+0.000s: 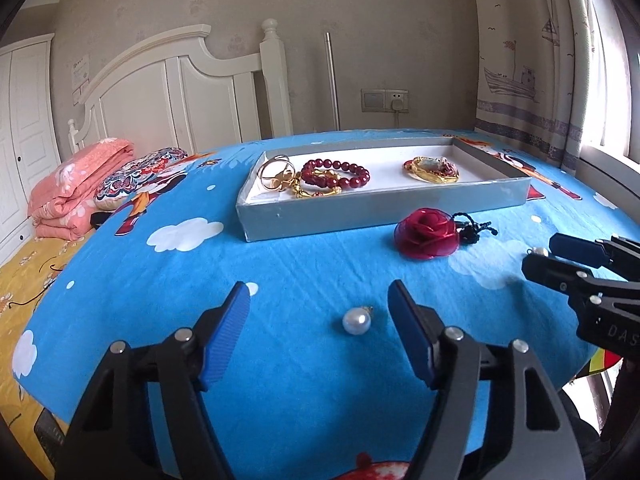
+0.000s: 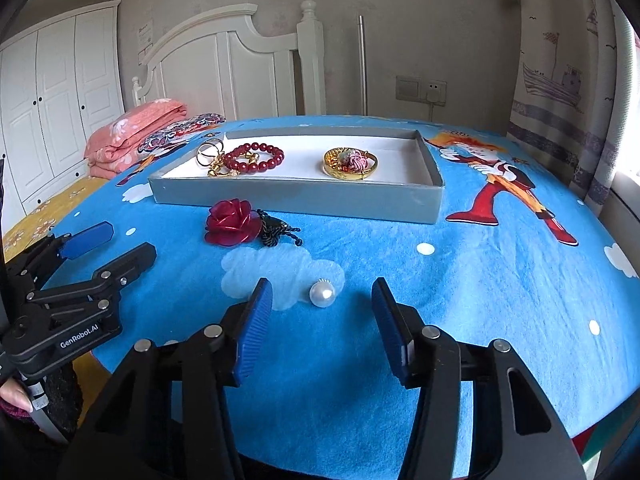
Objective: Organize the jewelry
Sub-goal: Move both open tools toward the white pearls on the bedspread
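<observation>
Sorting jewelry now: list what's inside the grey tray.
Grey tray holds gold rings, red bead bracelet, gold clasp pieces partly beneath it, and gold pendant. Its near wall hides the floor's front edge.

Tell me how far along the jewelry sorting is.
Done: red bead bracelet, gold pieces sit in the gray tray. In hand: nothing gripped; left gripper and right gripper each straddle a pearl. Left: both pearls, red rose brooch.
</observation>
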`<state>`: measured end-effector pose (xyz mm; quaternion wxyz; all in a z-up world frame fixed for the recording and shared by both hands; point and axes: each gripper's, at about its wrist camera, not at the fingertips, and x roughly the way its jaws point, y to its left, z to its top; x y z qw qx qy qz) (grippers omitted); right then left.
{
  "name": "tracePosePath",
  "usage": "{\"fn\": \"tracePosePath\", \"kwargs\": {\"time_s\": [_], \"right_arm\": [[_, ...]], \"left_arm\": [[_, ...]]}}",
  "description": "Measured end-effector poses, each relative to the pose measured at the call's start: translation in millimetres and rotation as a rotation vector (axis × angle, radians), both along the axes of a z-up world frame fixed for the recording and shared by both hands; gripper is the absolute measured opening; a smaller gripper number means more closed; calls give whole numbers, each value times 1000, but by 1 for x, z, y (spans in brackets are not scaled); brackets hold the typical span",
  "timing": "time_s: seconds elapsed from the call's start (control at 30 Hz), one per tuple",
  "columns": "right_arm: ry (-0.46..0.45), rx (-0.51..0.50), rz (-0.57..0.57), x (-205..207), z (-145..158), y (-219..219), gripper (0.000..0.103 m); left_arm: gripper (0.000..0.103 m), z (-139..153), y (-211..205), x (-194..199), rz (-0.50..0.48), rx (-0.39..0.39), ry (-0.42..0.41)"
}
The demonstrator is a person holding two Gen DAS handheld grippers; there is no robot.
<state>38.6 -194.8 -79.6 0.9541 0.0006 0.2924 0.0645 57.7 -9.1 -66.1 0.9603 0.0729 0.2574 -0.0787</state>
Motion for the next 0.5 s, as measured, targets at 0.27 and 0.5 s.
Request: {"fn": "tracePosePath", "kwargs": {"time_s": [0.27, 0.5], "right_arm": [[-9, 1, -5, 2, -1, 0, 47], [-27, 5, -7, 0, -3, -1, 47]], "left_arm": [[66, -4, -1, 0, -9, -4, 5], [77, -6, 2, 1, 6, -30, 12]]}}
